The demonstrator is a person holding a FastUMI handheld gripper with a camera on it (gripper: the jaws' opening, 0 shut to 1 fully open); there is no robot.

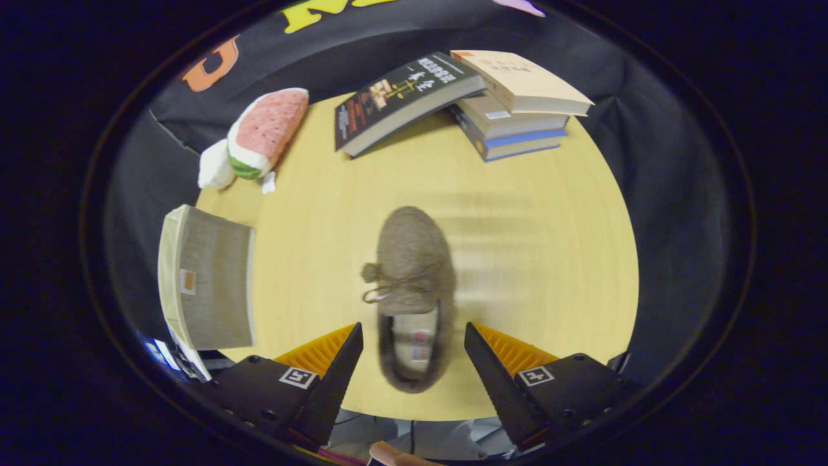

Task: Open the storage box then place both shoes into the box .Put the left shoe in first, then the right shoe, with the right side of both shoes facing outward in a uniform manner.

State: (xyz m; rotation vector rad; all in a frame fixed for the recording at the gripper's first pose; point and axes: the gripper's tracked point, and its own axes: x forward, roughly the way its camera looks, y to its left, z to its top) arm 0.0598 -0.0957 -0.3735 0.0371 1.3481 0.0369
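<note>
Far off to the left of the fingers, a grey fabric storage box (207,281) sits at the edge of the round wooden table (530,259), partly hanging past the rim. It has a pale cream trim along one side and a small tag on its grey face; whether its lid is open or closed I cannot tell from here. Beyond it, toward the back wall, lies a plush toy shaped like a watermelon slice (262,133), pink on top with a green and white rind.

Moving to the middle, a brown fuzzy slipper-style shoe (412,294) lies flat on the tabletop, toe pointing away toward the books and heel toward the gripper. A small pompom and a tied lace sit across its top, and the lining shows through the opening at the heel end. The shoe looks slightly blurred.

The gripper (414,346) is held above the near edge of the table, tilted to look down on it, and its jaws stand wide apart. The heel half of the shoe lies between the two fingers, with a clear gap on either side, so neither finger touches it. A bit of a hand shows just below the fingers, under the table's near rim.

At the back right, a dark-covered book (401,97) leans against a stack of books (517,107), the top one with a pale cover. The tabletop to the right of the shoe is bare wood.
</note>
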